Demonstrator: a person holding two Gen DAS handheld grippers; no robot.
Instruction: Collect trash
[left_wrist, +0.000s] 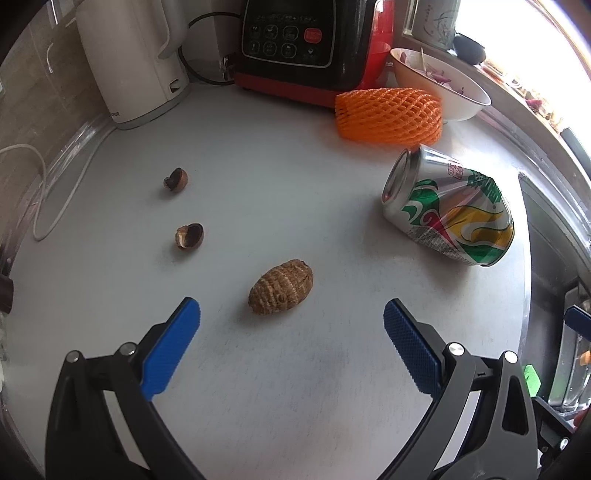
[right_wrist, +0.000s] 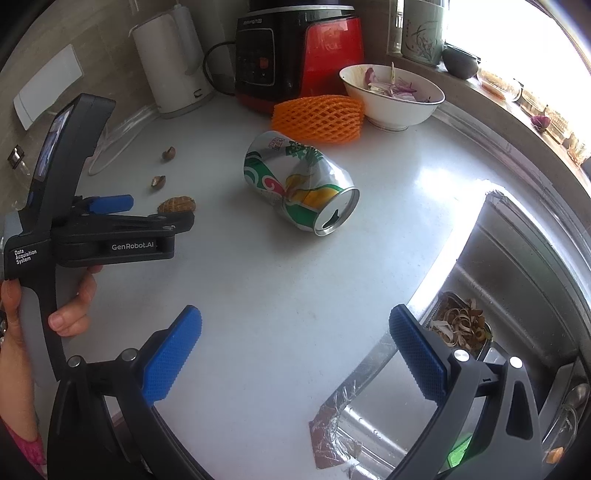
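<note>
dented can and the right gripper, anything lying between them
Nothing: in the right wrist view only bare white countertop separates the open right gripper from the dented can, which lies on its side, its opened end toward the gripper.

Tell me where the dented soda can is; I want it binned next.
The dented soda can lies on its side mid-counter, just in front of the orange foam net, left of the sink.

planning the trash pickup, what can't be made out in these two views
- Dented can: small print on its label, too small in both views.
- Bowl: its contents, mostly hidden by the near wall in the left wrist view.
- Brown ridged lump: partly behind the left gripper in the right wrist view.
- Sink: its far side cut off by the fisheye edge.
- Window area: washed out by glare.
</note>
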